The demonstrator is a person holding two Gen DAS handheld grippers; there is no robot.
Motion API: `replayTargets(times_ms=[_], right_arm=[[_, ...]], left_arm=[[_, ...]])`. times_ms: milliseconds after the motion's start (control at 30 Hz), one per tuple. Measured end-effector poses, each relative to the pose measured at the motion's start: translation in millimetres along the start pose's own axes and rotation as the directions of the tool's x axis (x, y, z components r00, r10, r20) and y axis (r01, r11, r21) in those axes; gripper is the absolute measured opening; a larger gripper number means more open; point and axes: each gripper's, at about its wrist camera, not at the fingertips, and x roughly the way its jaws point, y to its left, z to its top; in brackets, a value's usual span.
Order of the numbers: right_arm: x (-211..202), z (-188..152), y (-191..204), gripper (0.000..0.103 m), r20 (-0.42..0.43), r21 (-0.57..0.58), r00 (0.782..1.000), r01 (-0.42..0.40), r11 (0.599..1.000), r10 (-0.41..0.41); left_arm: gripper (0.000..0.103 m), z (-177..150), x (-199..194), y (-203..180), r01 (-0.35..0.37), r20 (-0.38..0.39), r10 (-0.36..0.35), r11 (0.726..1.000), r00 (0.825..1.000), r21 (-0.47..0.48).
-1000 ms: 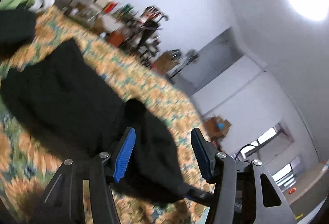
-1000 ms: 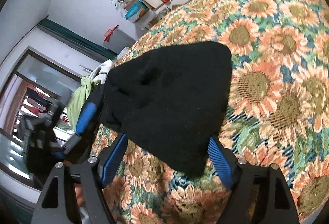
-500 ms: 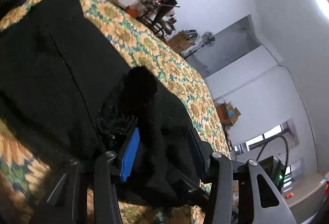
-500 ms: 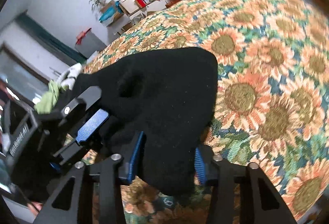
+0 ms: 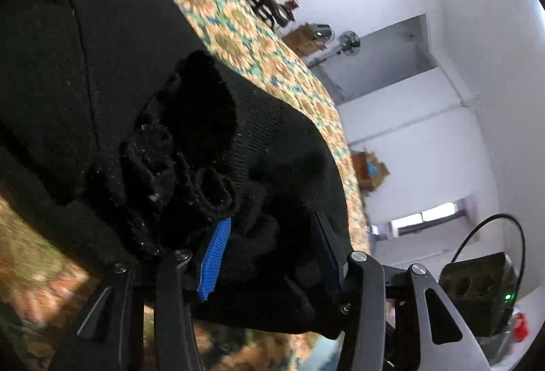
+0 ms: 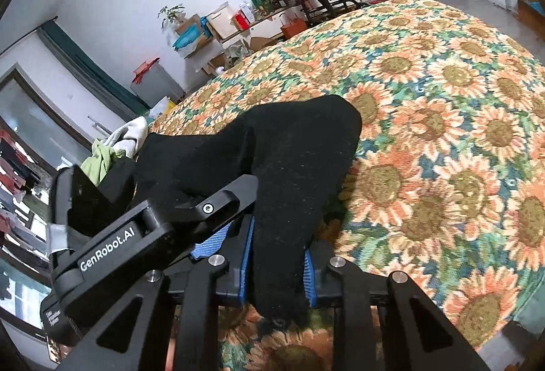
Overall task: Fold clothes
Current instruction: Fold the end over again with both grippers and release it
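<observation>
Two grippers, both on one black knit garment [image 6: 299, 159] that lies on a sunflower-print cover [image 6: 442, 119]. At nine o'clock in the right wrist view, the left gripper [image 5: 269, 251] stands about half open around a bunched, ribbed fold (fuzzy, flecked with lint); whether its pads actually pinch I cannot tell. Toward six o'clock, the right gripper [image 6: 276, 272] has just been closing, and its blue ridged pads [image 6: 308, 272] now clamp a narrow hanging corner of the cloth.
</observation>
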Motion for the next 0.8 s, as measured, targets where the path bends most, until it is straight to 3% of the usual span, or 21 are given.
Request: replayTargets(times_ms=[133, 267, 433, 500, 667, 800], right_arm=[[-23.1, 2.1, -8.7, 0.026, 0.034, 0.006, 0.999, 0.033, 0.999, -0.033], [-55.0, 1.0, -27.9, 0.026, 0.073, 0.028, 0.995, 0.072, 0.997, -0.074], [-52.7, -2.2, -42.6, 0.026, 0.057, 0.069, 0.993, 0.096, 0.993, -0.1], [-57.4, -0.5, -36.2, 0.027, 0.08, 0.047, 0.993, 0.084, 0.995, -0.087], [-65.8, 8.0, -15.7, 0.027, 0.131, -0.006, 0.99, 0.044, 0.999, -0.043], [-69.9, 13.4, 4.1, 0.027, 0.152, -0.078, 0.988, 0.017, 0.997, -0.005]], left_arm=[[0.05, -8.3, 12.2, -16.4, 0.069, -0.056, -0.069, 0.998, 0.996, -0.01], [0.05, -18.1, 34.2, -34.7, 0.145, -0.144, -0.145, 0.989, 0.979, -0.01], [0.05, -15.8, 37.9, -30.0, 0.187, -0.187, -0.189, 0.982, 0.964, -0.033], [0.05, -8.6, 21.5, -29.3, 0.208, -0.154, -0.208, 0.978, 0.966, -0.014], [0.05, 8.8, -38.2, -19.0, 0.253, 0.039, -0.253, 0.967, 0.967, -0.004], [0.05, 18.1, -46.3, -20.1, 0.302, 0.031, -0.301, 0.953, 0.953, -0.011]])
